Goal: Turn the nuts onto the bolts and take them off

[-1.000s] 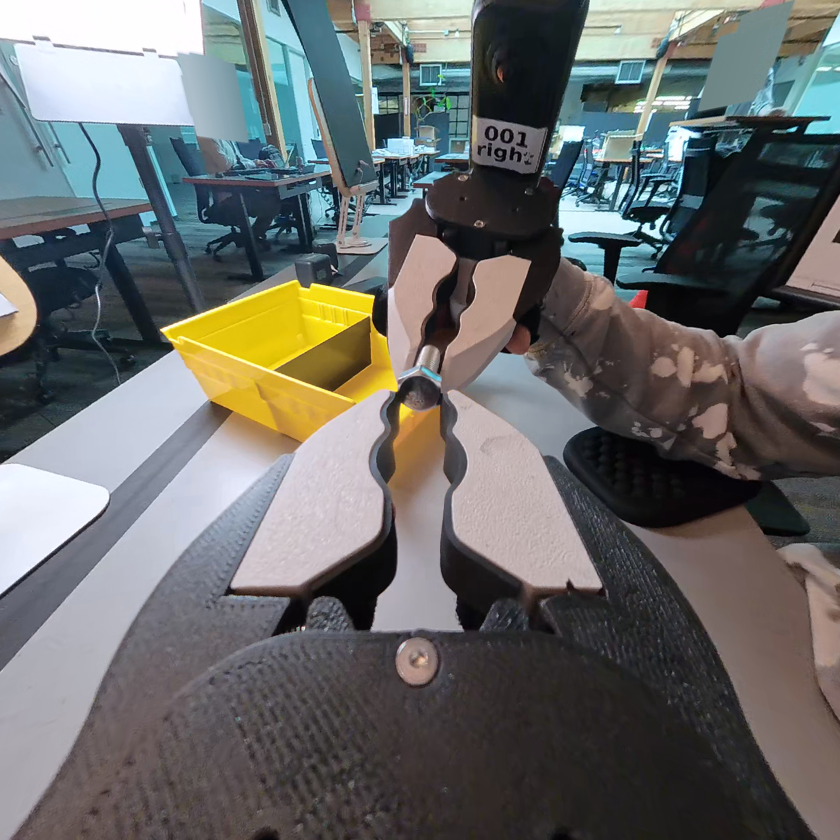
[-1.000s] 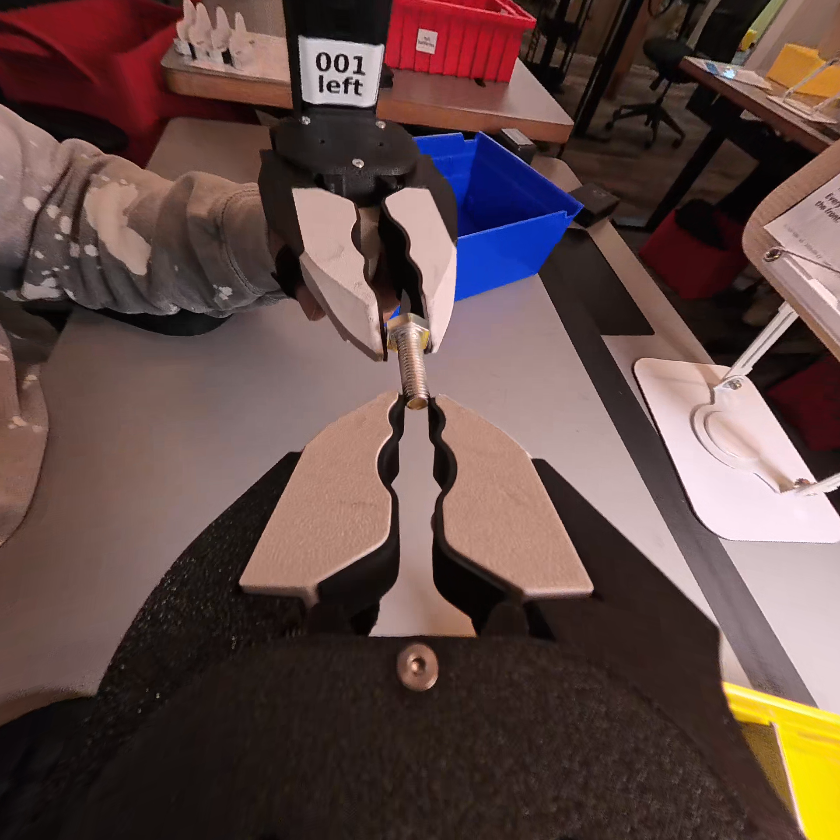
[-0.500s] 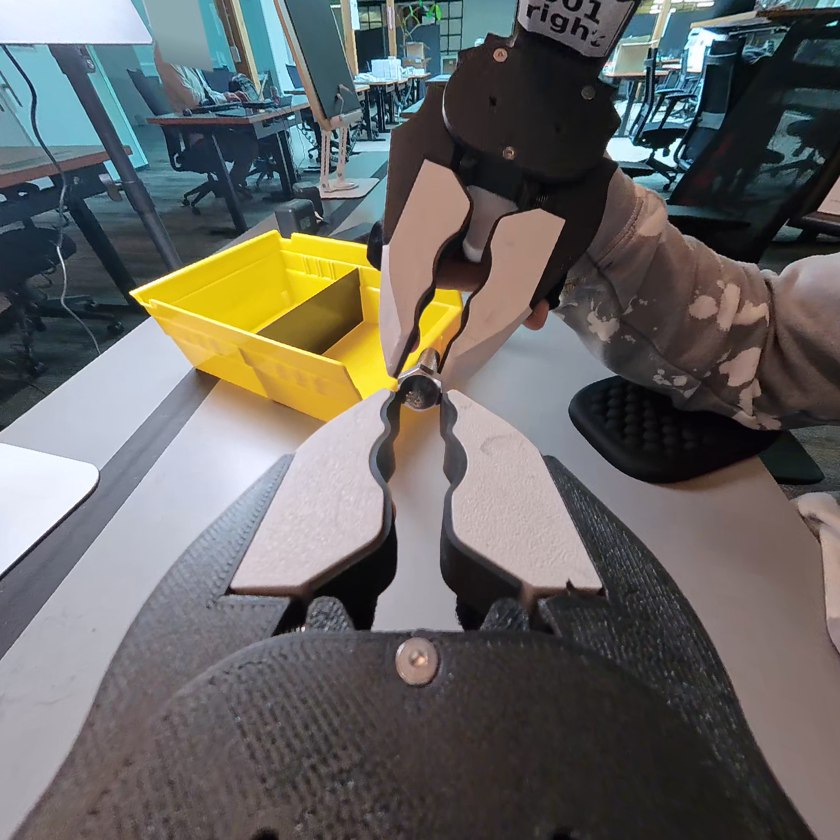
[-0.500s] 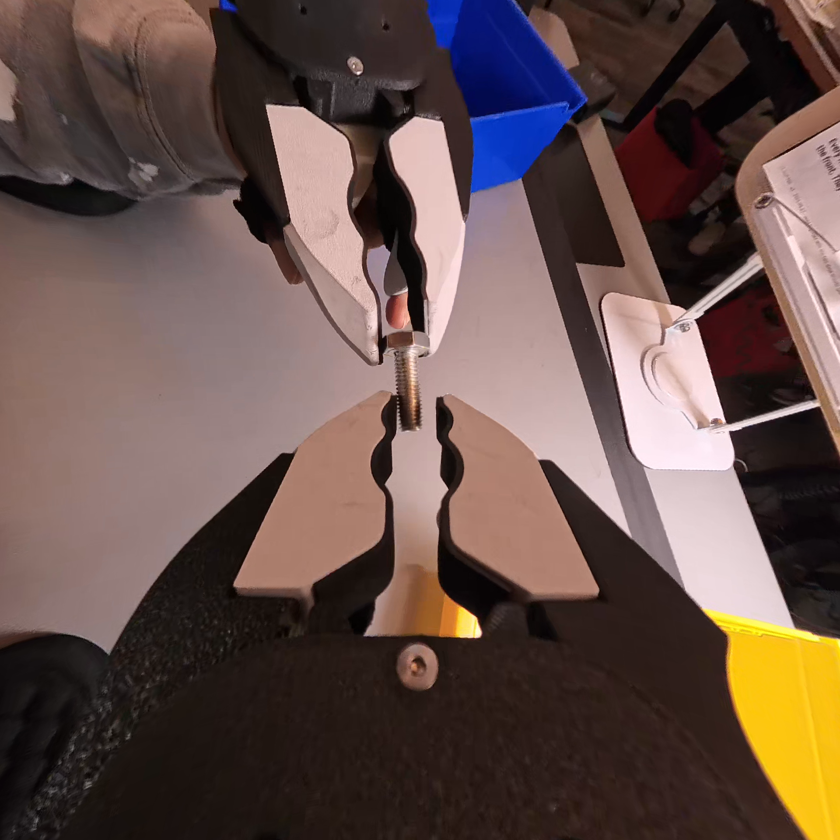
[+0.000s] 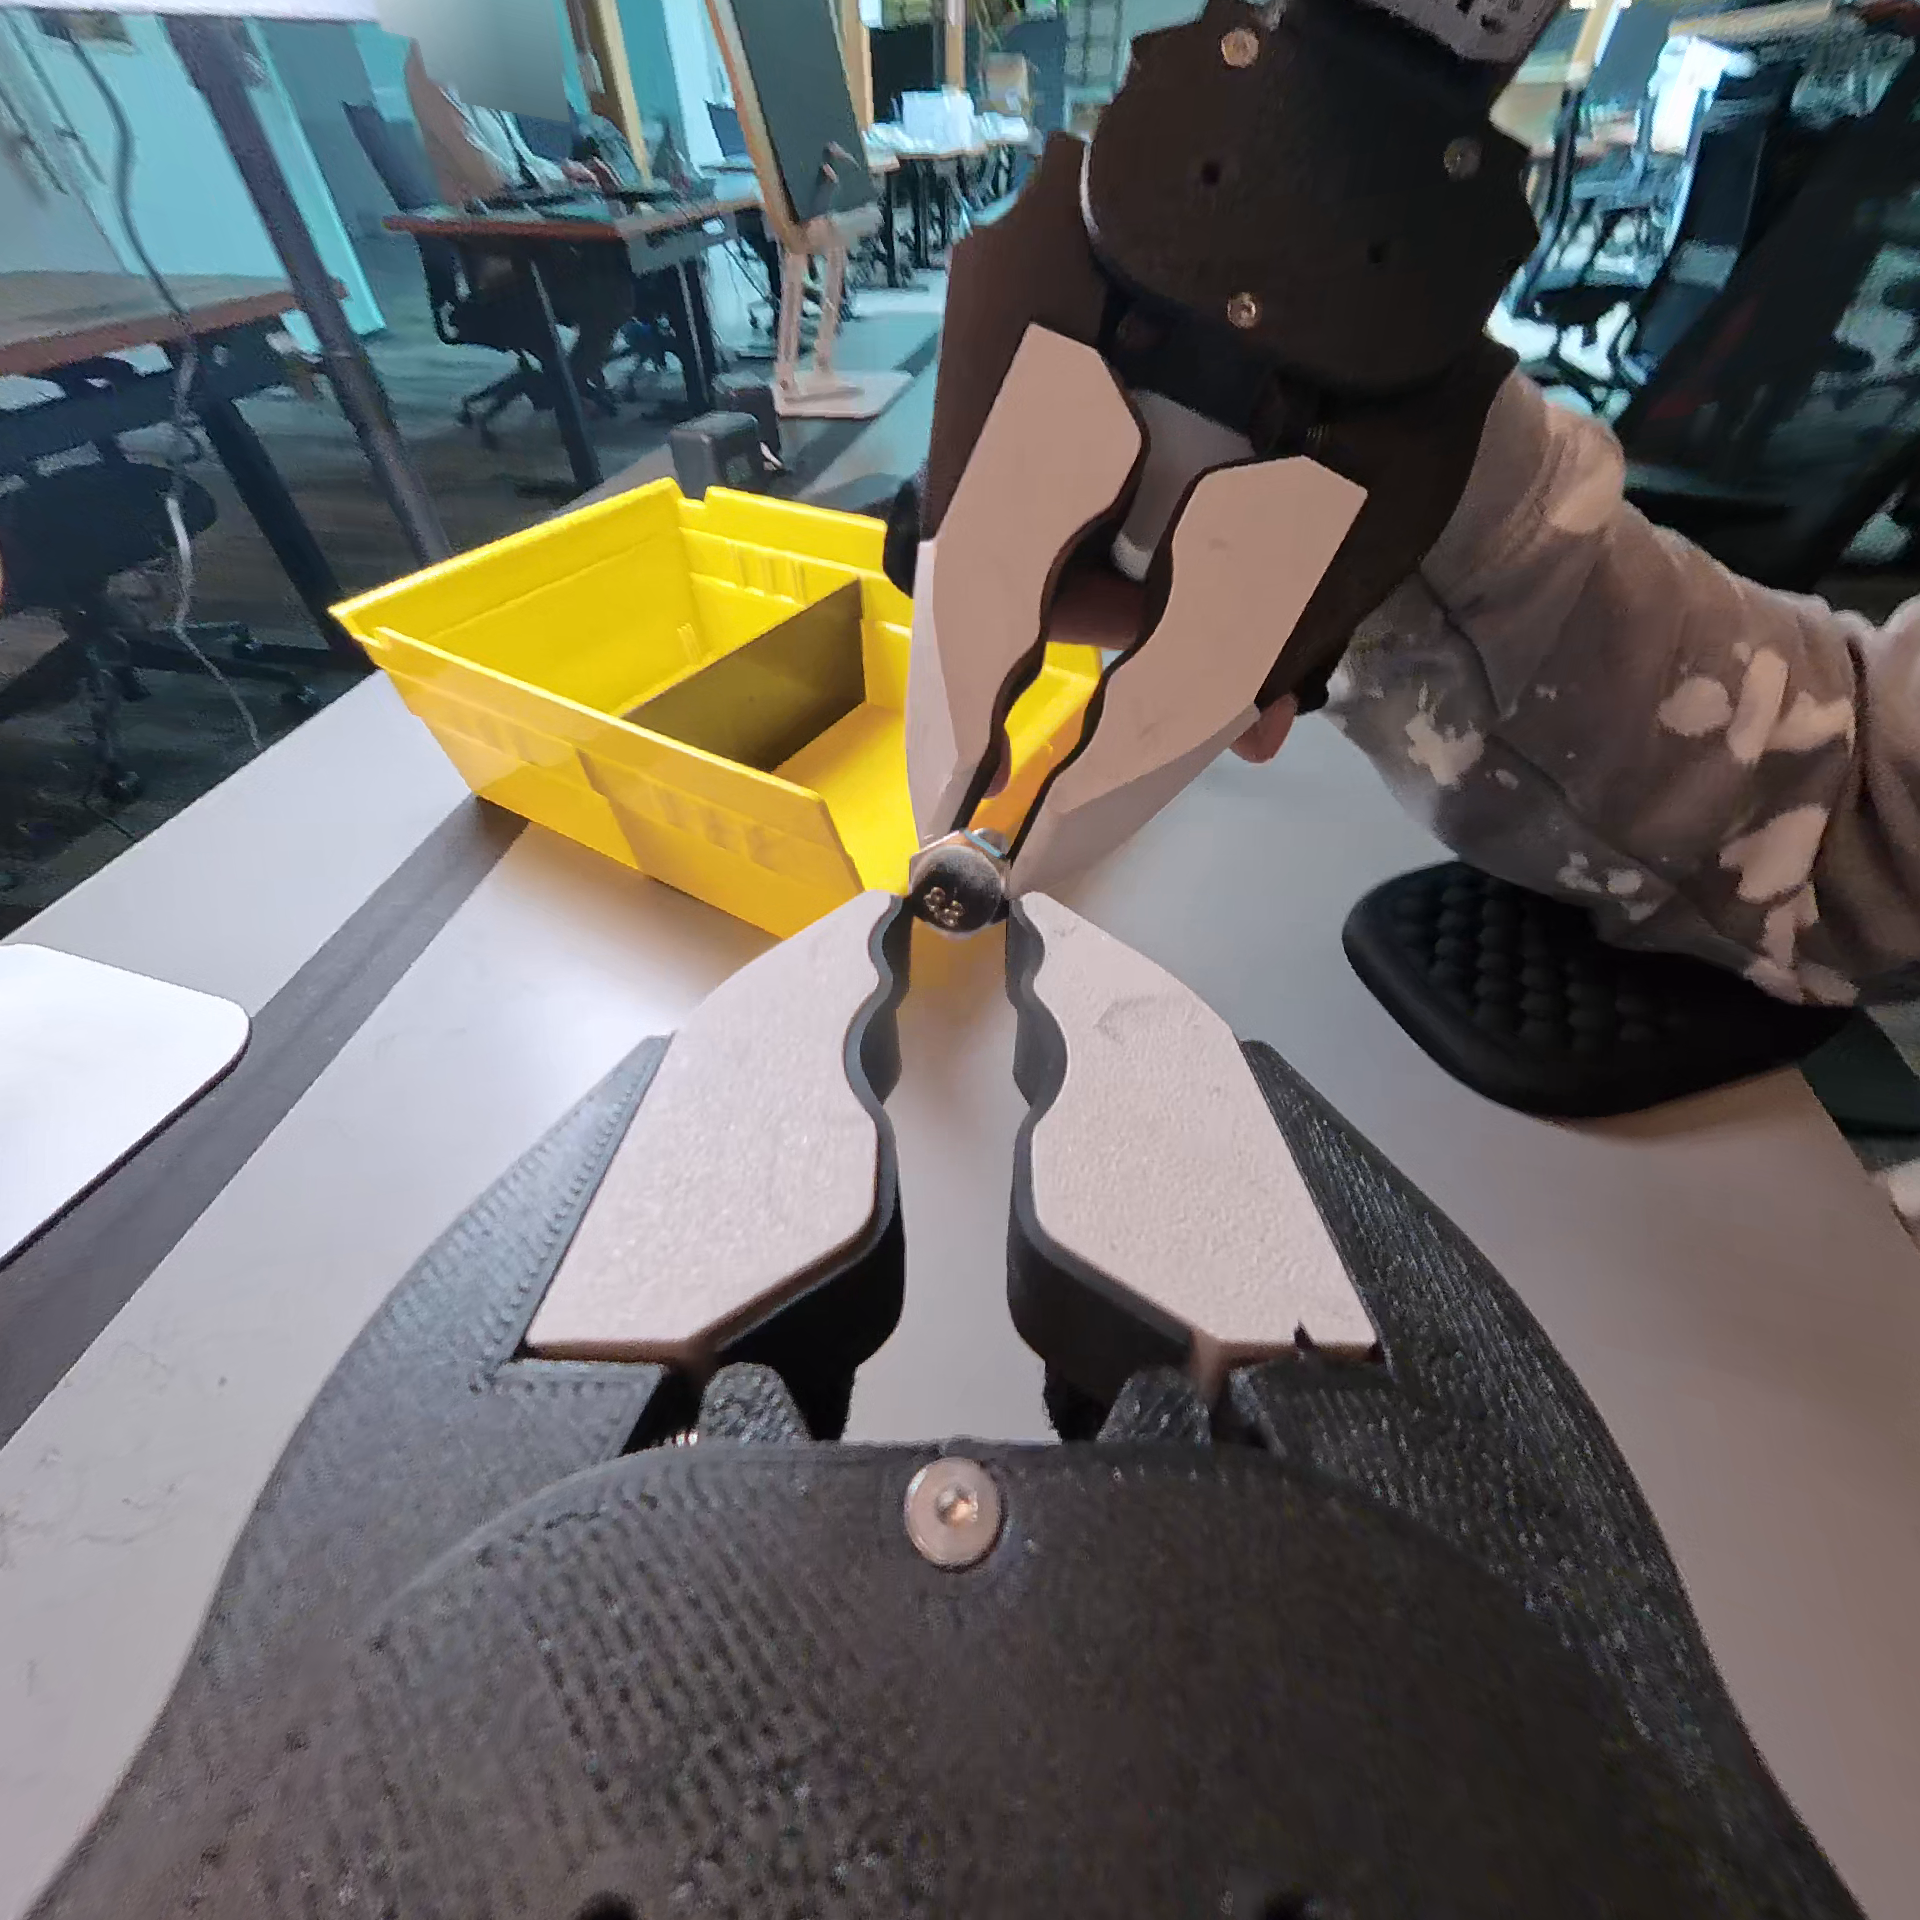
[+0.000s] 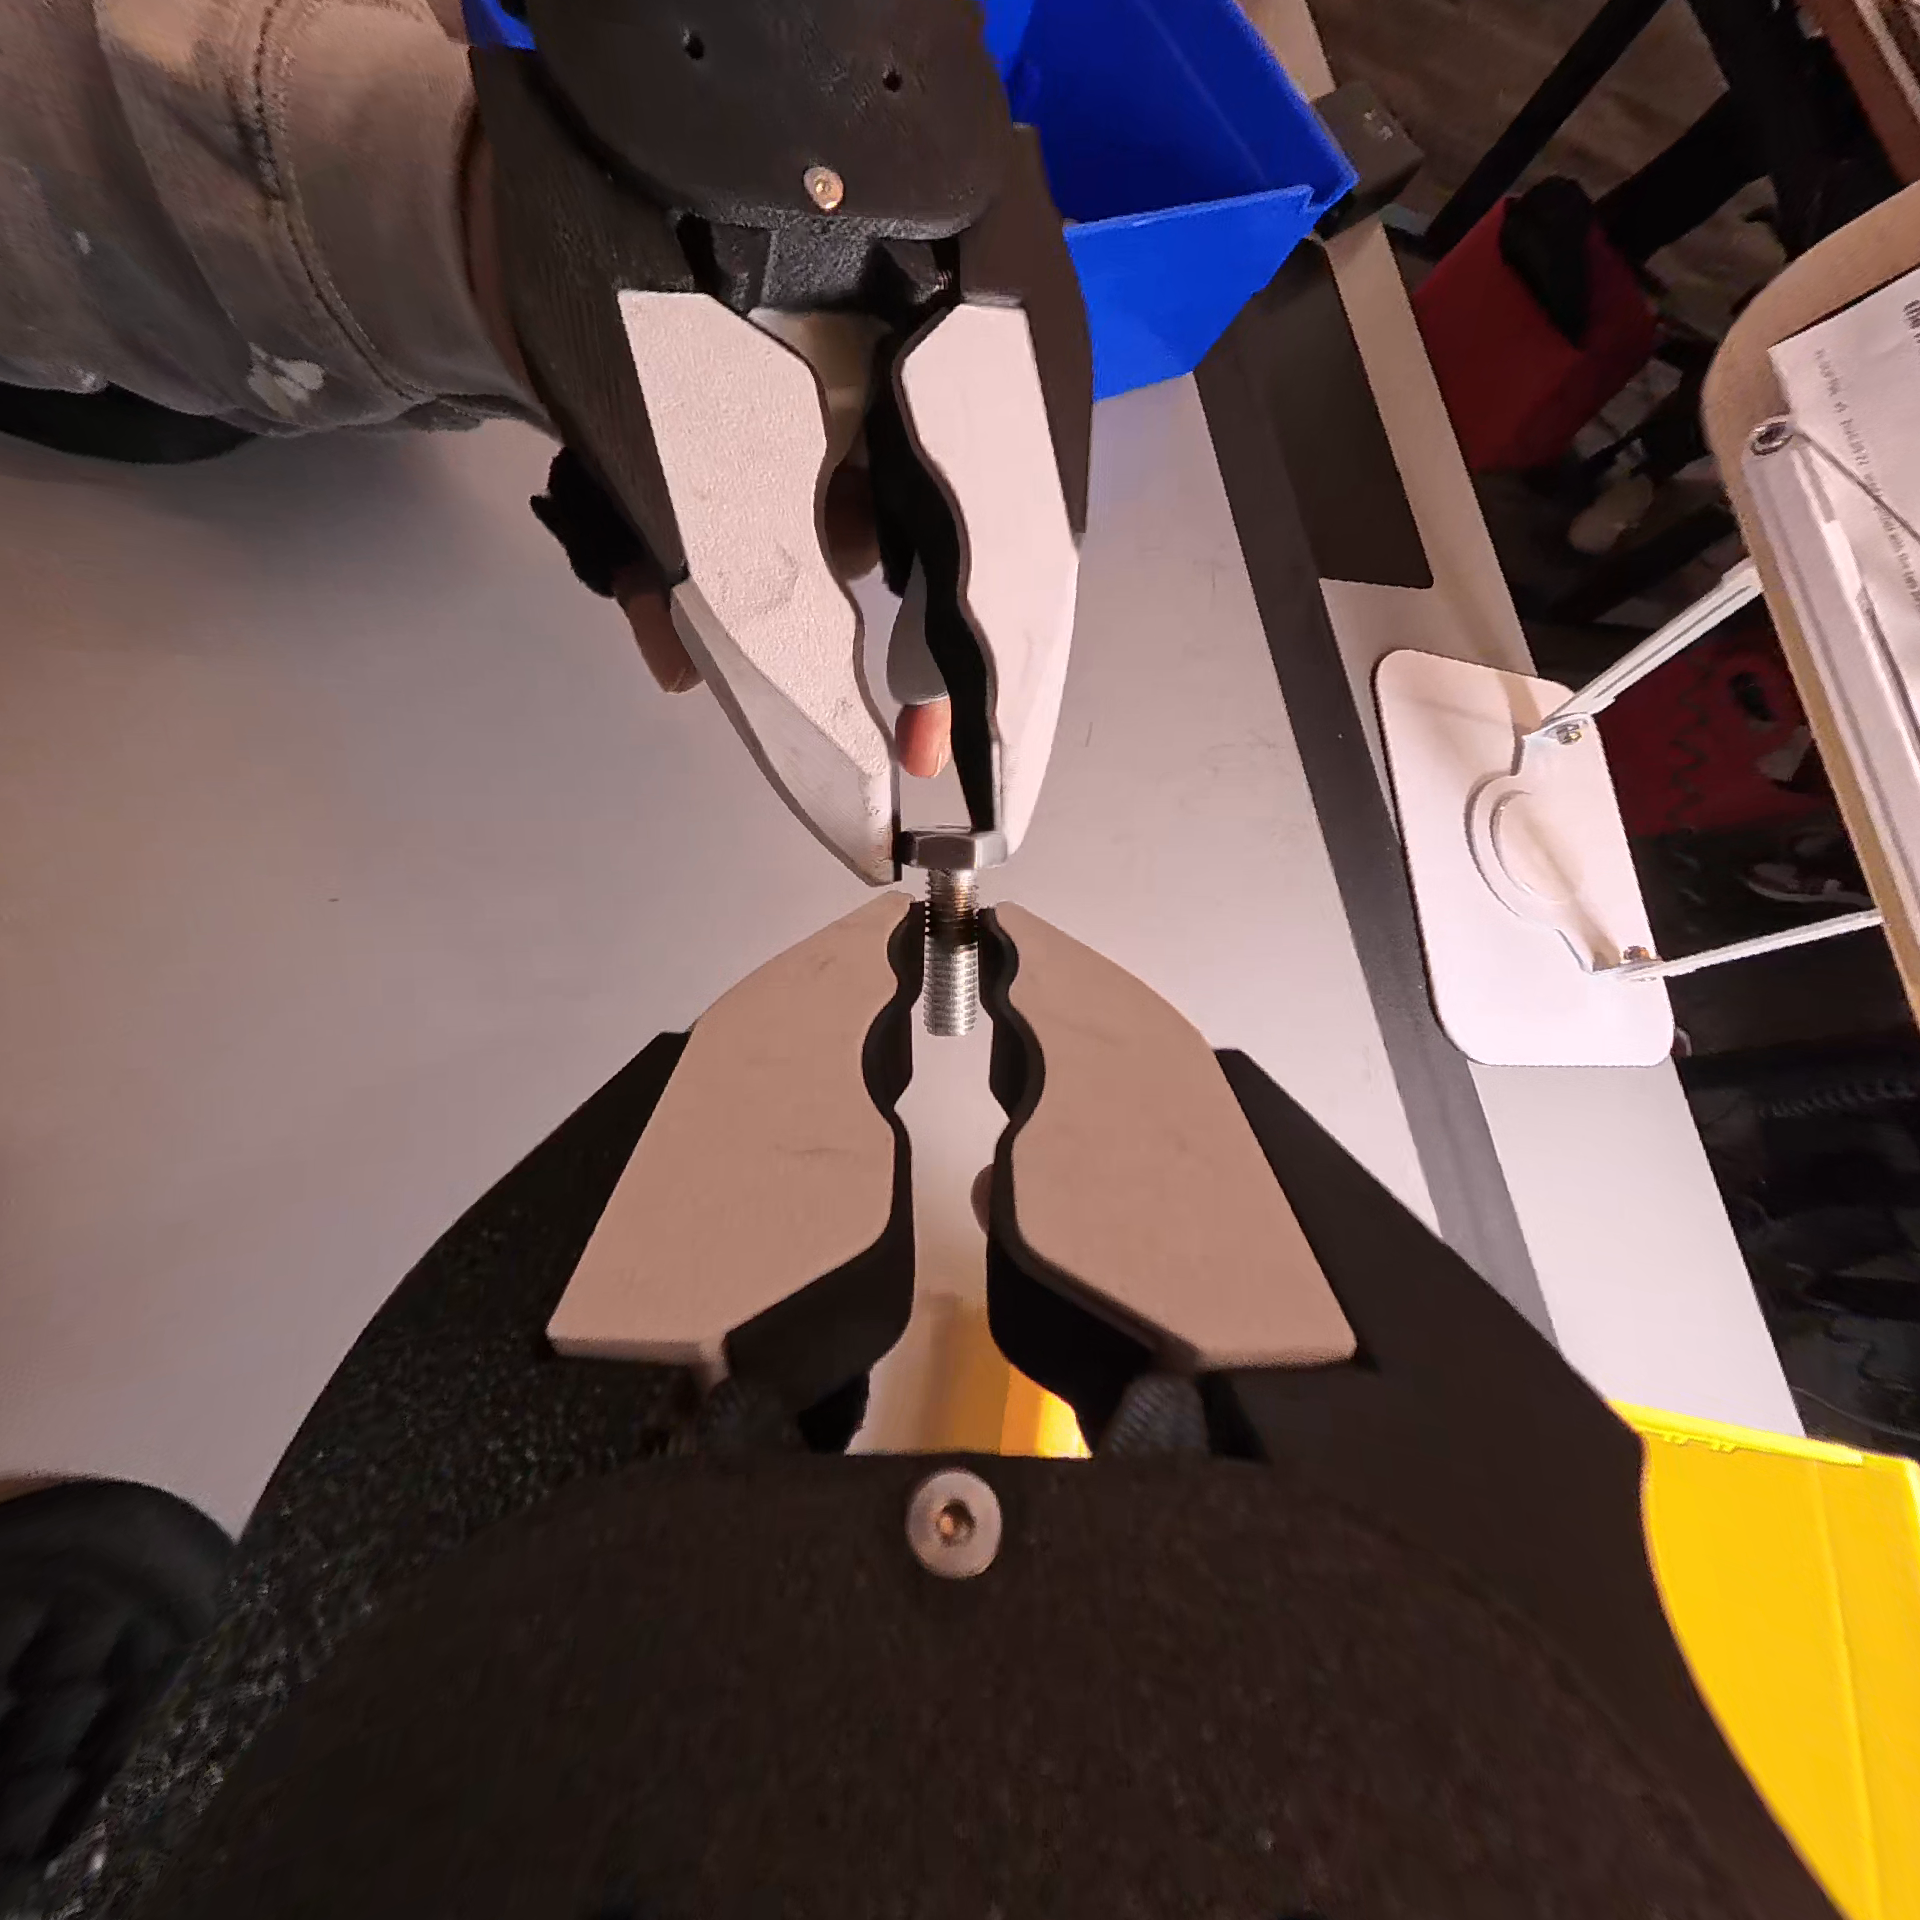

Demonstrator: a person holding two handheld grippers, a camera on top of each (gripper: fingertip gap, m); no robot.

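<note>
The two grippers met tip to tip above the table (image 5: 1455,1299), a bolt (image 6: 951,971) between them. A bin (image 5: 623,727) sat behind the right gripper (image 5: 987,831); another bin (image 6: 1174,260) sat behind the left gripper (image 6: 951,852).

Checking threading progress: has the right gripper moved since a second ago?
Yes. The right gripper, on the nut, has tipped downward, the blue bin sliding up the view; bolt shaft reaches deeper between its fingers.

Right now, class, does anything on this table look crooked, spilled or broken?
Nothing stands out. The bolt runs straight between the left tongs, pinching its head, and the right tongs around its thread. The yellow bin and blue bin stand upright, nothing spilled.
</note>
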